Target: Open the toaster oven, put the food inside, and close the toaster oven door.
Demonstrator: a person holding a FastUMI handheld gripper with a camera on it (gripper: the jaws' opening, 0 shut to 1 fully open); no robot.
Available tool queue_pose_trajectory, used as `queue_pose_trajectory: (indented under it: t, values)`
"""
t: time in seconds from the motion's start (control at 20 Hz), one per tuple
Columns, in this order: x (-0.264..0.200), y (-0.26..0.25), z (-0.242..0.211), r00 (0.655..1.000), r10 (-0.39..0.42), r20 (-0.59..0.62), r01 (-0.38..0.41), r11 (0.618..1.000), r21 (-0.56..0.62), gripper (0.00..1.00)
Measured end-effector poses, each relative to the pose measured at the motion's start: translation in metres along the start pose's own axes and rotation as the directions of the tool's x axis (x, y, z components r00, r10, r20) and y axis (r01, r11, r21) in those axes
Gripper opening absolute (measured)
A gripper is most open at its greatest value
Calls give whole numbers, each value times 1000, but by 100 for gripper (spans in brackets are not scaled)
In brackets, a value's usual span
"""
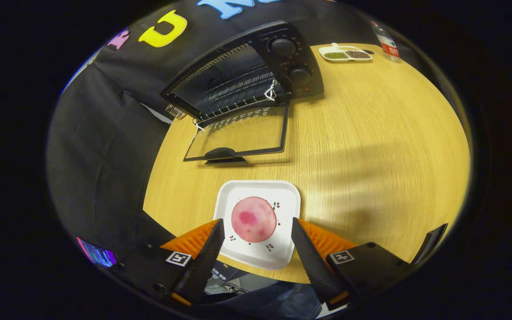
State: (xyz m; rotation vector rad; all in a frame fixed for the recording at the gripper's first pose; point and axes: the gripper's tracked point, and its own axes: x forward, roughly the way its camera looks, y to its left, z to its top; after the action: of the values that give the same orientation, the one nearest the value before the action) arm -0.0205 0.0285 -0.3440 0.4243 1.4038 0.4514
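With the oven (256, 75) door (242, 135) already dropped flat on the counter (371, 146), the tool (256, 229) hangs released, fingers straddling the food (254, 219) on its plate (282, 195), seemingly ready to grasp it.

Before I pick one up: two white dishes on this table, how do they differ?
The square plate is undivided and holds one round pink food; the divided tray holds green and dark fillings. The plate lies between the open gripper's fingers; the tray sits beyond the toaster oven, beside a bottle. Both rest flat on the table.
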Motion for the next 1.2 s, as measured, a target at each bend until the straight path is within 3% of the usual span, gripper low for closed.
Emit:
queue_pose_trajectory:
  t: [0.35,0.55,0.65,0.85,0.9,1.0,1.2]
  values:
    - [18,-21,-14,990,0,-144,5,999,34,95]
    - [23,-18,-21,980,23,-197,-15,999,44,79]
    - [26,-30,-22,978,-20,-207,29,999,38,77]
    - [23,-37,-23,977,-9,-214,29,996,90,22]
    - [27,-43,-25,977,-19,-212,41,994,100,22]
    - [25,-40,-26,978,2,-209,31,987,157,3]
    - [27,-35,-27,984,5,-178,26,985,171,2]
